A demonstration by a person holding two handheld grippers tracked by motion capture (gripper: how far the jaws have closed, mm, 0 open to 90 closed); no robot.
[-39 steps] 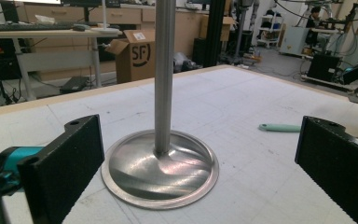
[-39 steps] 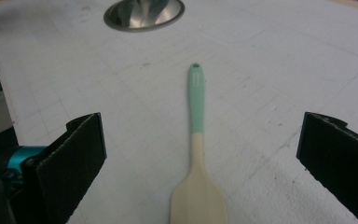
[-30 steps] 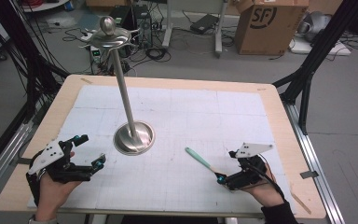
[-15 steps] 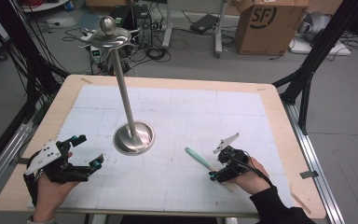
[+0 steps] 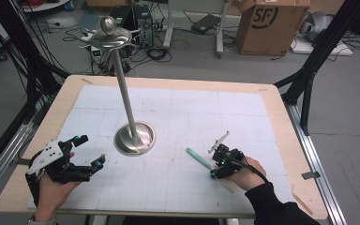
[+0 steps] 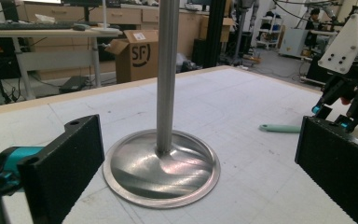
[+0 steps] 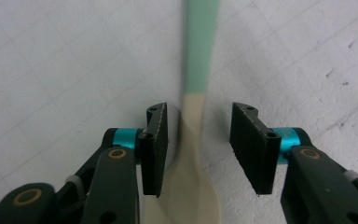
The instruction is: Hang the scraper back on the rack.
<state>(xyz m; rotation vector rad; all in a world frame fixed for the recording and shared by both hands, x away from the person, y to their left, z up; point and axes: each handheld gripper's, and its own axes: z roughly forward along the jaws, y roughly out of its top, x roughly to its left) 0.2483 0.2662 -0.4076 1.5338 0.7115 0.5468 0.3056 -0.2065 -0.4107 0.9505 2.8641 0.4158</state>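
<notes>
Your right hand-held gripper (image 7: 198, 147) is lowered over a spoon (image 7: 196, 93) that lies flat on the worktop (image 5: 243, 122), near its front right part. The two black jaws are partly open and straddle the spoon's neck, where a mint-green handle meets a cream bowl end. The left jaw looks to be touching or just beside the spoon; the right jaw stands clear of it. Nothing is clamped yet.

The spoon appears to be smooth plastic or silicone, thin and low to the surface. Because it is off-centre between the jaws, closing now would likely push it sideways or pivot it before both pads bite. The narrow, rounded neck could also slip out or twist in the grip. The jaw pads are ribbed and matte, which should help hold it.

The worktop wears a pale mat printed with a faint grid, scuffed in places, inside a light wood border.

Your left hand-held gripper (image 5: 82, 157) rests at the front left, jaws wide apart and holding nothing. Just ahead of it is a tall stand (image 6: 168, 74): a polished metal pole rising from a round, dished, mirror-bright base (image 5: 134, 138), with a small tray and ball at the top. It is top-heavy in shape, so a knock from that hand could tip it.
</notes>
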